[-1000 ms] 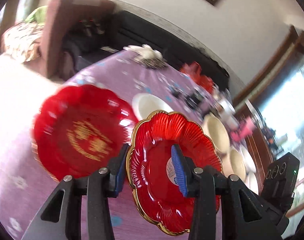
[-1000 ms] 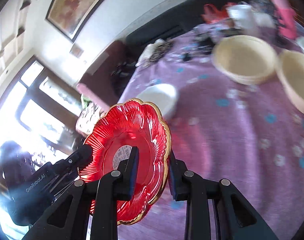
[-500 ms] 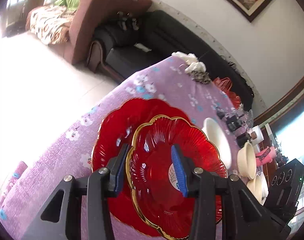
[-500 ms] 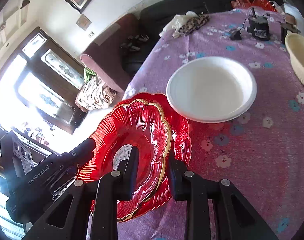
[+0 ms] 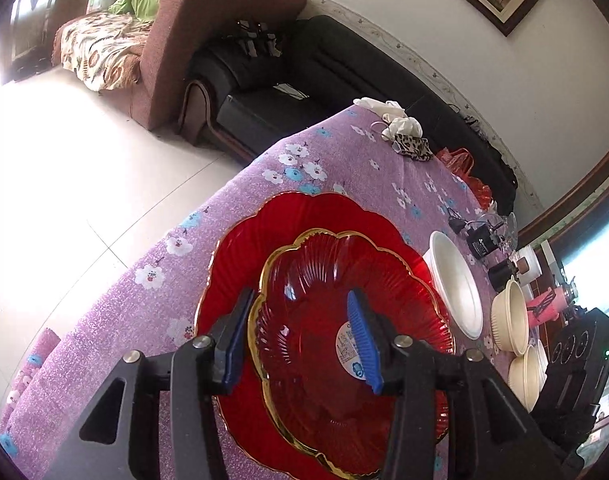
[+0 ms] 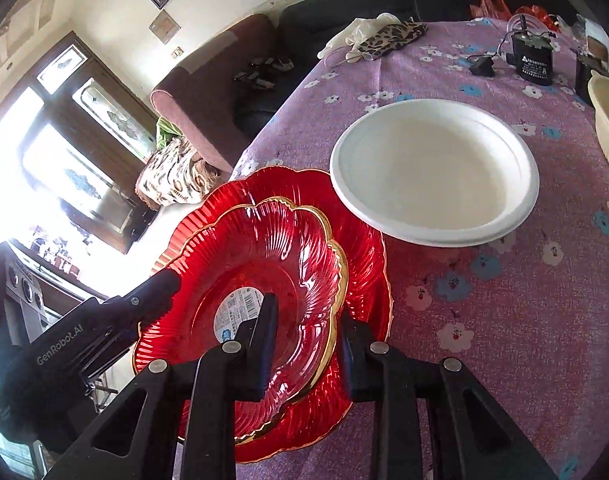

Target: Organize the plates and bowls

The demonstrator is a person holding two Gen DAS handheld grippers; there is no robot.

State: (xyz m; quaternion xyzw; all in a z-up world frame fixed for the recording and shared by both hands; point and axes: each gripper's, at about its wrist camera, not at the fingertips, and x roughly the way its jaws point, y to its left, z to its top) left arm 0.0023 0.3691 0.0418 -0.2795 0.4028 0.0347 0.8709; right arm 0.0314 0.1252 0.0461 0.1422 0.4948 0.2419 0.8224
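On the purple cloth (image 5: 240,200), near its corner, sitting nested: small plate (image 5: 324,312) inside big plate (image 5: 336,216), both red, gilt-edged. Looking like glossy fluted glass or hard plastic: stiff, slippery, likely chippable, so calling for rim holds on opposite sides, not the slick centre. Left gripper (image 5: 298,332) straddling the small plate's near rim, jaws opening, blue pads (image 5: 360,340) appearing clear of it. Right gripper (image 6: 306,344) pinching the opposite rim between narrowly set jaws. Lying empty just beside the reds: white plate (image 6: 436,168). Standing further along, also apparently empty: cream bowls (image 5: 510,316).
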